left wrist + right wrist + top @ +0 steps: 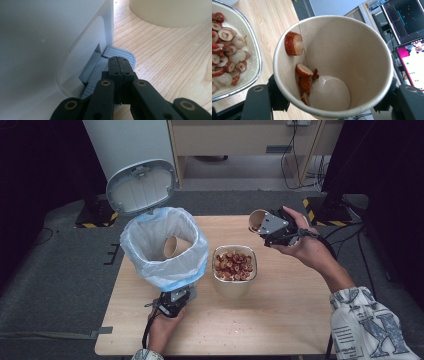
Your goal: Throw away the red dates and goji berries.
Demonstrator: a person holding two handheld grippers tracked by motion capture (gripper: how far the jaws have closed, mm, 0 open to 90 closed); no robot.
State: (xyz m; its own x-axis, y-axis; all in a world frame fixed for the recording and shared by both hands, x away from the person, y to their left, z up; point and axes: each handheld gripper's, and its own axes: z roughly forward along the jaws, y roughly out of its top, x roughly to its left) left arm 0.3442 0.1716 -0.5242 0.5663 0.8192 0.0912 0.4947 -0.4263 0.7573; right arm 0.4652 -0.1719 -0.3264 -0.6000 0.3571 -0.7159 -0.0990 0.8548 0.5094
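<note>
Fingers of the right gripper grasp a paper cup above the worktop, fruit slices partly hidden inside; left gripper fingers clenched on the bin pedal, bin cut off.

1. Between the right gripper's matt black plastic jaws sits a paper cup, smooth and cream inside, with glossy, wet-looking red fruit slices stuck to its wall.
2. Left of those jaws, a bowl with a shiny metallic rim.
3. Under the left gripper's closed jaws, a ribbed grey plastic pedal; beside it, the bin's smooth white plastic.
4. Right of them, pale wood table, grain showing.
</note>
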